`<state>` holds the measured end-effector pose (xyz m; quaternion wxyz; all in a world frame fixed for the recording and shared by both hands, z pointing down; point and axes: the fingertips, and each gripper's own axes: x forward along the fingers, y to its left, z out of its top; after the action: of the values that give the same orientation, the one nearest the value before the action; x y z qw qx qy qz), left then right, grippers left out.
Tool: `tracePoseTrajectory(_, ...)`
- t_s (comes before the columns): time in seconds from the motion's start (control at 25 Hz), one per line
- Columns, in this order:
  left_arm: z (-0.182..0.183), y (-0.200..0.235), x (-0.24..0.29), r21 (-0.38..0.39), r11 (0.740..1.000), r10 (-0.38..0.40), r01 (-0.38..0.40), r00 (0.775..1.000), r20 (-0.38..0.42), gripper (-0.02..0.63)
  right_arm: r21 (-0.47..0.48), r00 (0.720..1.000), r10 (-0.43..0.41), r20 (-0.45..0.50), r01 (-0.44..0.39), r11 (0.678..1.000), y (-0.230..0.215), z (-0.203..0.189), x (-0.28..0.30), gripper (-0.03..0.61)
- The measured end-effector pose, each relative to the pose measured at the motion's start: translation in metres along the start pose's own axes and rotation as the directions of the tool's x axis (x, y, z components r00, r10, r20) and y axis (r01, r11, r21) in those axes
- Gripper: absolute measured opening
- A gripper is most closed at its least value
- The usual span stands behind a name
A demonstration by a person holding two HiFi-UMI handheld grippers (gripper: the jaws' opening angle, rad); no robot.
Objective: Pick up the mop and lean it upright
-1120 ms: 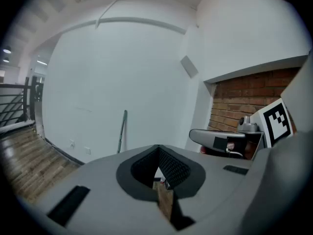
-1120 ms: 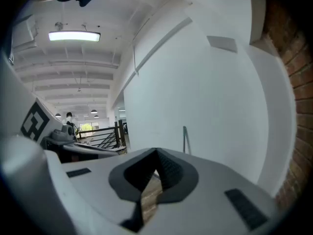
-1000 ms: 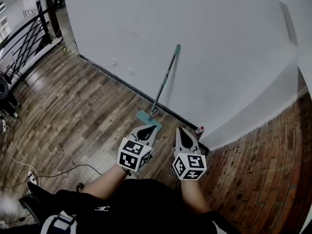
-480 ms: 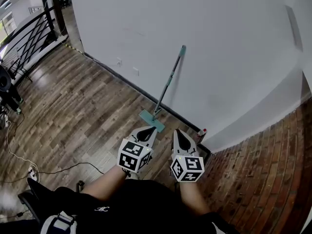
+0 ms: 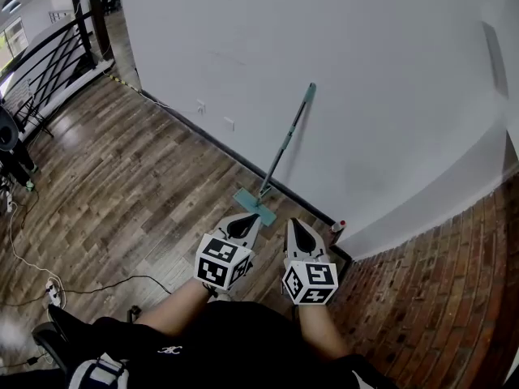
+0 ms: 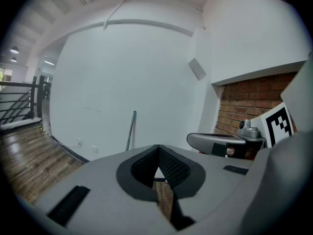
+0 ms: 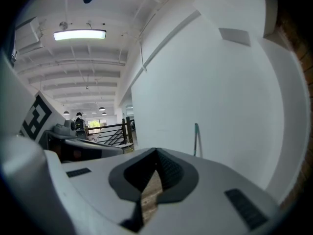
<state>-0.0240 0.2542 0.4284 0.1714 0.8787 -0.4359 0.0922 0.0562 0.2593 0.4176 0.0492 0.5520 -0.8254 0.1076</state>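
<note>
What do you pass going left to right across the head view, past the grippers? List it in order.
Black railing → wall sockets → mop → small red-topped item → brick floor

Wood floor [image 5: 122,185] beside a white wall [image 5: 389,79].
Black railing [image 5: 49,59] far left, cable [image 5: 105,285] trailing over the planks, red-capped bottle [image 5: 338,227] at the wall's foot.

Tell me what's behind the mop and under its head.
Behind the mop stands the white wall, which it leans against. Its head lies on the wood floor, covering the boards beneath.
</note>
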Motion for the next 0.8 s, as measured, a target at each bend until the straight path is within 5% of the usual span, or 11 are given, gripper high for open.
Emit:
tracePoseTrajectory(0.52, -0.017, 0.035, -0.003, -0.046, 0.995, -0.09, 0.089, 0.996, -0.018, -0.003, -0.02, 0.997, -0.066, -0.041, 0.065, 0.998, 0.033, -0.02, 0.02, 0.014)
tracePoseTrajectory(0.8, -0.009, 0.058, 0.027, -0.044, 0.995, -0.091, 0.089, 0.995, -0.039, -0.003, 0.013, 0.994, -0.106, -0.04, 0.107, 0.994, 0.006, -0.019, 0.049, 0.012)
